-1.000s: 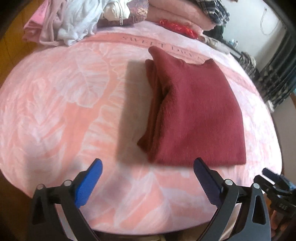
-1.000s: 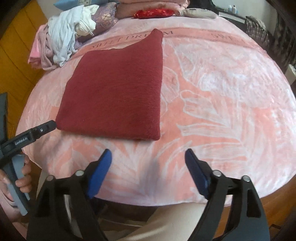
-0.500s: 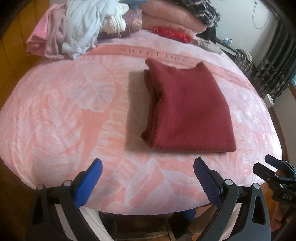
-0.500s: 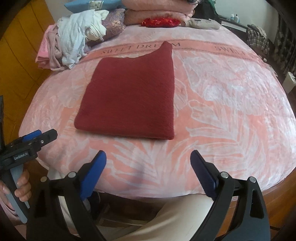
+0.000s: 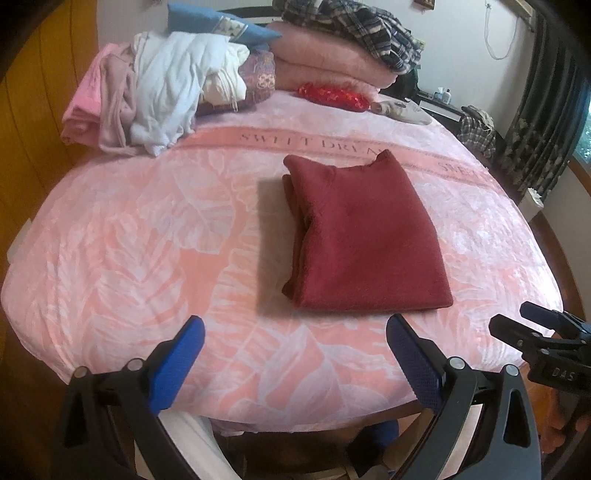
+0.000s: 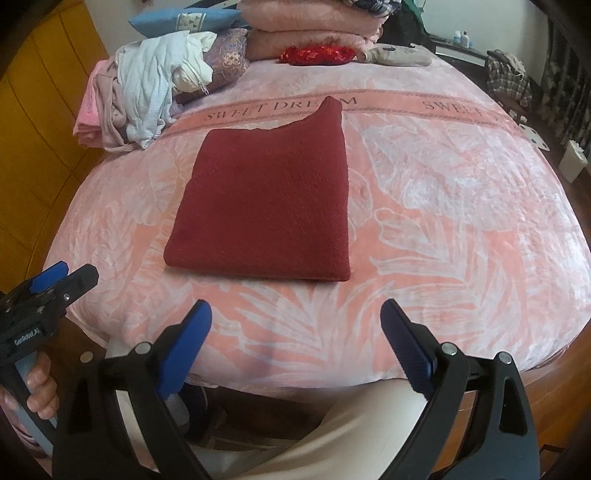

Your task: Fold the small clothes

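Observation:
A dark red knit garment (image 5: 364, 236) lies folded into a flat rectangle on the pink leaf-patterned blanket (image 5: 147, 240); it also shows in the right wrist view (image 6: 266, 206). My left gripper (image 5: 295, 339) is open and empty, held back over the near edge of the bed, short of the garment. My right gripper (image 6: 295, 325) is open and empty, also near the front edge, apart from the garment. Each gripper shows at the side of the other's view.
A heap of white and pink clothes (image 5: 159, 92) lies at the far left of the bed. Folded pink blankets (image 5: 332, 62), a blue pillow (image 6: 184, 20) and a red item (image 6: 317, 53) sit at the back. Wooden wall on the left, curtains on the right.
Both grippers have drawn back and up from the folded garment, which now appears farther away. The garment has not moved.

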{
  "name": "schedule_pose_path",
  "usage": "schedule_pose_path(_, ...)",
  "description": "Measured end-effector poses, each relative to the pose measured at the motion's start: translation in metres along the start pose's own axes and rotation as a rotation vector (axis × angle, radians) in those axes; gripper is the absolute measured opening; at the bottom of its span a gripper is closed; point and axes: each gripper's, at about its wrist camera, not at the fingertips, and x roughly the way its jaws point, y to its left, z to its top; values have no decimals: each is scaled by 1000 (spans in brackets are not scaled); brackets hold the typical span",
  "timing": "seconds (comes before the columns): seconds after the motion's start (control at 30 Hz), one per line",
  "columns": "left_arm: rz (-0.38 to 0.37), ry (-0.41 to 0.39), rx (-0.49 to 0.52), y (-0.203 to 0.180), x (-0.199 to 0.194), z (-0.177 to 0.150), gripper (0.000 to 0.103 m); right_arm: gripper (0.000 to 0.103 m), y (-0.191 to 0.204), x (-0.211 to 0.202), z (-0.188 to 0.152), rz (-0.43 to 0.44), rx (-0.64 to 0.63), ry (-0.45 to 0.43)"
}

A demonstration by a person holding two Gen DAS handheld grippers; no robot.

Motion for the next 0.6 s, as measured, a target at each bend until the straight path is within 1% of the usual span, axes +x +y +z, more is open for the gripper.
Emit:
schedule_pose_path(0.3, 16, -45, 16, -8, -19, 0, 99, 93, 5, -7, 0, -7, -5, -14)
schedule_pose_path(0.6, 17, -46, 17, -9, -20, 0, 99, 93, 4, -10, 1, -8, -9, -18)
